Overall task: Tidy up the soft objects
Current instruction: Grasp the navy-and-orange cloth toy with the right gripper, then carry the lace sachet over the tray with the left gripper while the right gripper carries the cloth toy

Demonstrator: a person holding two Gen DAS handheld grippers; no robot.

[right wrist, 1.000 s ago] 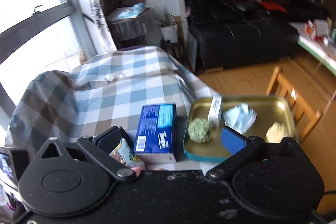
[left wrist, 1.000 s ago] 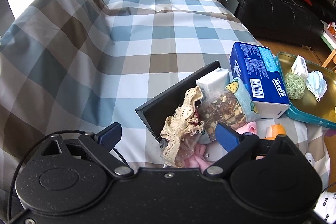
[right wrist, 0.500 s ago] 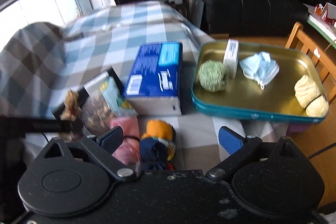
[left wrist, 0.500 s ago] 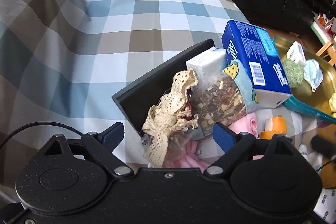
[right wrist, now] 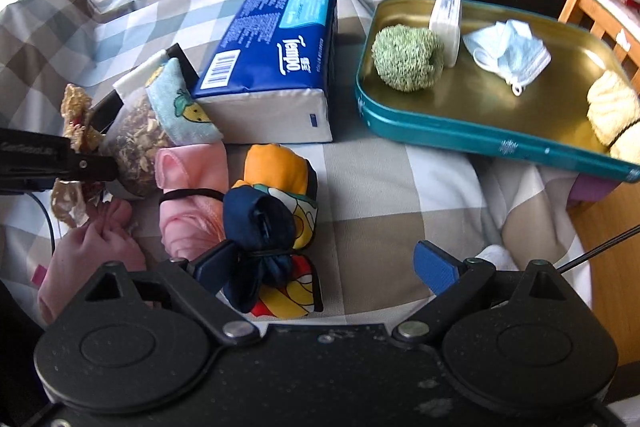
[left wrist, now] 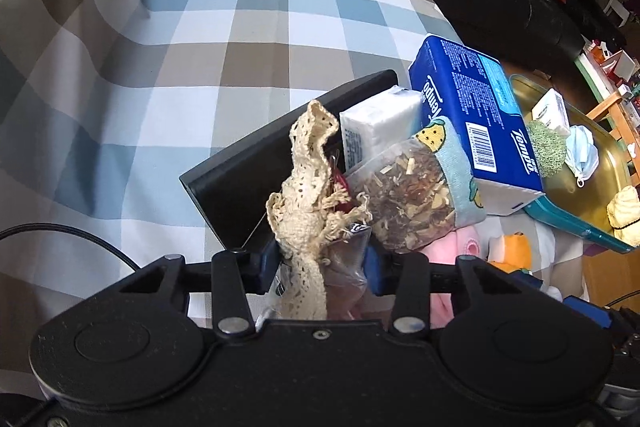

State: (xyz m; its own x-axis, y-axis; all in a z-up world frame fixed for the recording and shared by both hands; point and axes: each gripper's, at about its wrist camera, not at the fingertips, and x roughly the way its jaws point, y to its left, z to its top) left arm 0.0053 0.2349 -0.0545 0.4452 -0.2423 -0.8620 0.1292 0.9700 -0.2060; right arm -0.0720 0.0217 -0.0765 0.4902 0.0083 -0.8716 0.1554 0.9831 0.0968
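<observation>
Both tongs point steeply down at the checked cloth (left wrist: 248, 39).

Left gripper (left wrist: 322, 267): the jaws are closing, and a cream lace strip (left wrist: 308, 187) with a crinkled clear packet stands between the blue pads (left wrist: 371, 269), which bear on it from both sides. The strip's long axis runs straight up and away from the jaws, its free end curling at the top. Just beyond the jaws leans a black box (left wrist: 240, 183); to its right are a white tissue pack (left wrist: 380, 123), a clear pouch of dried herbs (left wrist: 408, 199) and a blue tissue brick (left wrist: 476, 107).

Right gripper (right wrist: 324, 263): the jaws are wide apart and closing slightly, nothing pressed between them. A navy, orange and yellow cloth bundle (right wrist: 276, 219), tied with a black band, lies just ahead of the left-hand pad, its long axis pointing away from the tongs toward the blue tissue brick.

Only the right wrist view shows the whole teal-rimmed gold tray (right wrist: 480, 139), ahead and right of the jaws, holding a green ball (right wrist: 406, 57), a face mask (right wrist: 508, 53) and a cream roll (right wrist: 612, 115). It also shows a pink roll (right wrist: 192, 203) left of the bundle, bare toes (right wrist: 108, 223), and the left tongs from the side.
</observation>
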